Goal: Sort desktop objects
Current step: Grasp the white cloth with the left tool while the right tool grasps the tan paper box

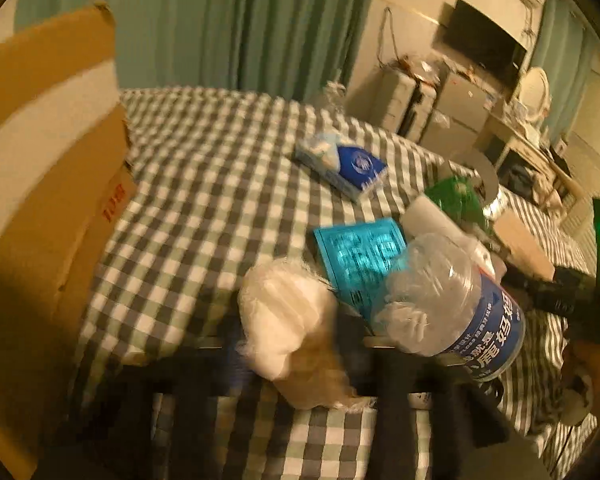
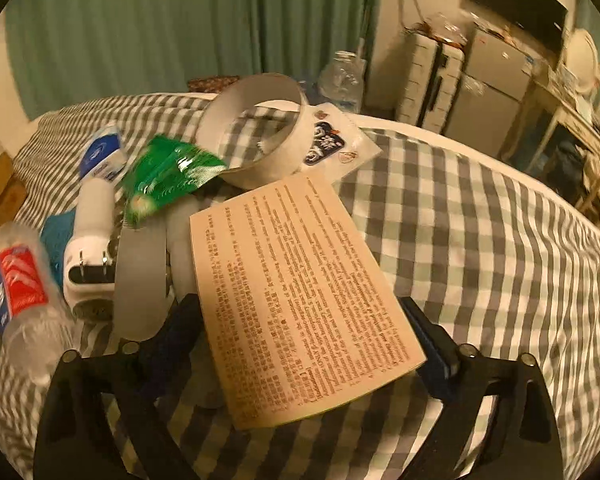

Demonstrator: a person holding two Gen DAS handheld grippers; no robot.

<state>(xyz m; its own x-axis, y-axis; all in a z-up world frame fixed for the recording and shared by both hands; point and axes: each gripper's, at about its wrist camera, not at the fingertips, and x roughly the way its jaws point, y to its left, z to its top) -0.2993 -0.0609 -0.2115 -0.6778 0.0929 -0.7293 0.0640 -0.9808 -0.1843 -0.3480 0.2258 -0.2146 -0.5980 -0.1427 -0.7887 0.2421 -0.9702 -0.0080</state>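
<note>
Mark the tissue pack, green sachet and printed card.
tissue pack (image 1: 342, 166), left wrist view, blue top face.
green sachet (image 2: 168, 174), right wrist view, middle of foil.
printed card (image 2: 300, 296), right wrist view, centre of text.

The bedcover (image 1: 204, 184) is checked in grey, pale green and white; upper left of the left wrist view, a brown cardboard box (image 1: 48, 152) with a white band; the tissue pack (image 1: 342, 164) blue — the sachet (image 2: 168, 176) green; the printed card (image 2: 300, 296) tan.

The right gripper (image 2: 300, 320) is black plastic. It has two thick arms with round silver screws (image 2: 466, 349) and blue pads (image 2: 430, 350) on its fingers. The left gripper (image 1: 300, 360) looks dark and blurry.
</note>
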